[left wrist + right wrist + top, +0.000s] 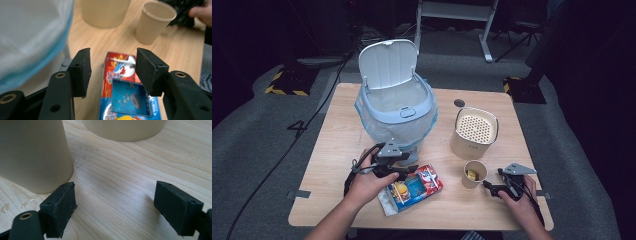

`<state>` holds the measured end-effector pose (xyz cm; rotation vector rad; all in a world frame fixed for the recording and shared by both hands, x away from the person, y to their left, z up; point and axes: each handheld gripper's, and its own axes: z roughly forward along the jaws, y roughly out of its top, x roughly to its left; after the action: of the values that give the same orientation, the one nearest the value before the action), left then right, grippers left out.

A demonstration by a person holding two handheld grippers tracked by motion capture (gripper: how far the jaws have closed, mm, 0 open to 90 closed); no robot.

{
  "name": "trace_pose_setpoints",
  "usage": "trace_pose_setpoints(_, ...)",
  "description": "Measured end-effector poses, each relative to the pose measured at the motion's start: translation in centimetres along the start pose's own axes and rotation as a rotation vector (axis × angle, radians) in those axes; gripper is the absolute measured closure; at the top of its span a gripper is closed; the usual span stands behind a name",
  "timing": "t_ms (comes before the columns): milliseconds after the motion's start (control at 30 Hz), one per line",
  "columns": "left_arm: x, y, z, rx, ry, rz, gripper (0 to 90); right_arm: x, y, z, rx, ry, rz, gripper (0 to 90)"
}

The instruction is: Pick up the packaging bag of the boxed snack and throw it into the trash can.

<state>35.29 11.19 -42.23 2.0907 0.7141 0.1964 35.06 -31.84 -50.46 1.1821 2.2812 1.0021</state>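
Your left gripper [404,167] hangs just above the snack box [412,189], and its jaws stand open with nothing pressed between them. In the left gripper view you can see the snack box [125,90] lying flat on the table [337,150] under the two black pads [82,72], which sit apart on either side of the box's top end. Your right gripper [492,188] rests on the table beside the paper cup [474,173], and its jaws are open too; in the right gripper view the cup [32,155] is just beside one pad [60,207], and I cannot tell if they touch. Here is what could go wrong, I think. The box is wide and lies flat, so the pads may slide off its smooth sides if you close them too high. If you push down too hard, you may squash the thin box. The bin [397,110] with its open lid stands very near your left hand, so a quick lift could bump it. A bump from your right gripper could tip the cup over. The box is red and blue with bright cartoon pictures and a square blue patch in the middle. It lies near the front edge of the table, between the bin and the cup.
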Motion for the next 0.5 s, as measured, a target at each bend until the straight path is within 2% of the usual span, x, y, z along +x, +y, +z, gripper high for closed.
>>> trace_pose_setpoints(133,0.4,-1.1,1.3,0.031,-0.014,-0.035,49.2,0.0,0.0,0.0,0.001,0.001,-0.002,17.8)
trace_pose_setpoints(233,0.7,-1.6,2.1,0.045,-0.02,-0.045,51.8,0.0,0.0,0.0,0.001,0.002,-0.002,17.8)
trace_pose_setpoints(367,0.8,-1.8,2.9,0.081,-0.025,-0.037,54.1,0.0,0.0,0.0,0.001,0.002,-0.002,17.8)
trace_pose_setpoints(500,0.9,-2.0,3.8,0.147,-0.03,-0.047,56.6,0.0,0.0,0.0,0.001,0.002,-0.002,17.8)
